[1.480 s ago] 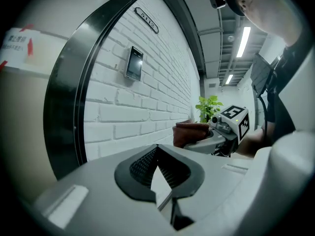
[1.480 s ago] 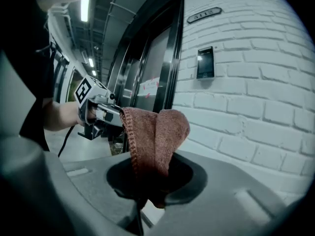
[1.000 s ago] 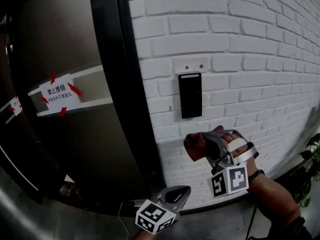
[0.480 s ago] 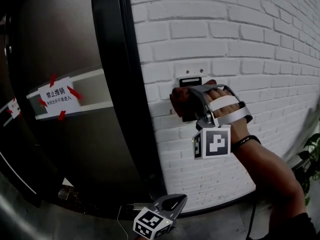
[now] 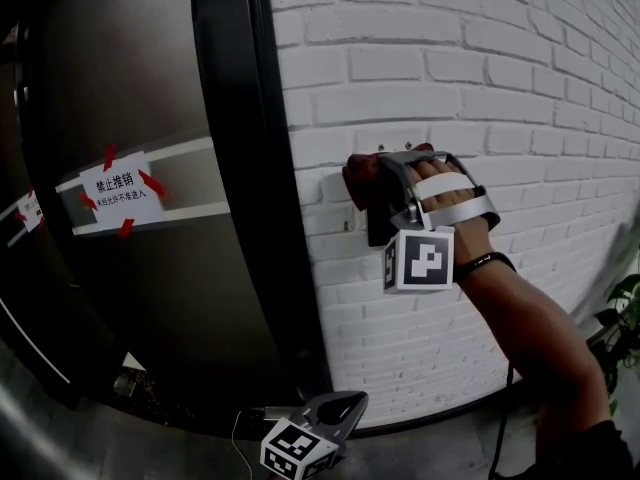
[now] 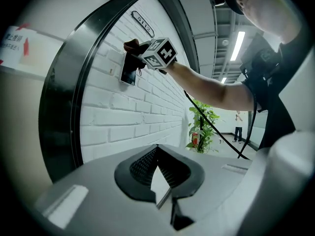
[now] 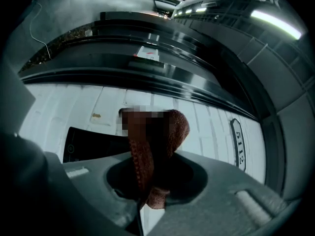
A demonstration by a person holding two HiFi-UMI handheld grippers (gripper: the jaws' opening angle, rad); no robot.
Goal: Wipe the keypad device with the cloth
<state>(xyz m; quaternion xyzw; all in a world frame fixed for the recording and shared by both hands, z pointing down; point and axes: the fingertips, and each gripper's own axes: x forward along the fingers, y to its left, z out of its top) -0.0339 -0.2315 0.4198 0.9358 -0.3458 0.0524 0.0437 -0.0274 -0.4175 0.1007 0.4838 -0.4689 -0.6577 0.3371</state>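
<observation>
Up from below the keypad (image 5: 378,230), my right gripper (image 5: 372,176) now presses its clamped cloth (image 7: 172,132) on the keypad's top edge, where a skewed stroke could snag the brick wall (image 5: 520,98), while my left gripper (image 5: 345,413) hangs closed, empty.

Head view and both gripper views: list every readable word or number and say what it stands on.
"禁止推销": white paper notice taped to the dark door; the smaller line below is too small to read.
"5112", seemingly: oval plate on the brick wall.
Second paper at the far left: unreadable.
Keypad device: no text legible.
</observation>
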